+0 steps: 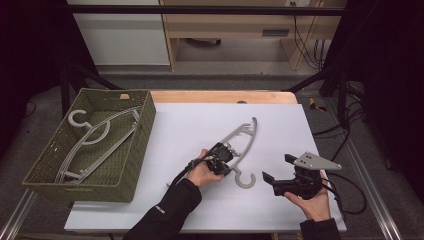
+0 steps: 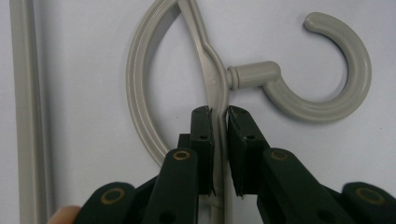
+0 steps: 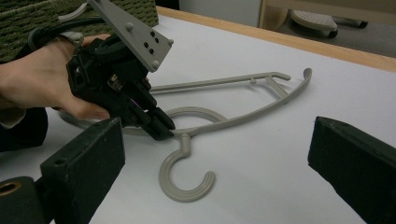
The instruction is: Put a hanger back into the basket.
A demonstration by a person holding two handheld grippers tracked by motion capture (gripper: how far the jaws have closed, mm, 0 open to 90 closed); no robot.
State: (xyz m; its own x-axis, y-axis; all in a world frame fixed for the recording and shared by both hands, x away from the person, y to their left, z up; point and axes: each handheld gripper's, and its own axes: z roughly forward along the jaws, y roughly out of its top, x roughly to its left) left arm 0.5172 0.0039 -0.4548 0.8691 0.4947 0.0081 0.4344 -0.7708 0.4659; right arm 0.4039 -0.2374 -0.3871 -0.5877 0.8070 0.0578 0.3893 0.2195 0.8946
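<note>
While right gripper [image 1: 276,176] jaws gape empty | left gripper [image 2: 219,122] pinches hanger [image 2: 212,70].

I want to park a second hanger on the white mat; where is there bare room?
Bare mat lies between the basket and the grey hanger, and along the far right beyond the hanger's arm. The near middle is crowded: left tool on the hanger, right tool beside its hook.

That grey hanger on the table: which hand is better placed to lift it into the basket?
Left. The left gripper is already clamped on the hanger beside its hook, nearer the basket. The right gripper waits open, off to the side.
</note>
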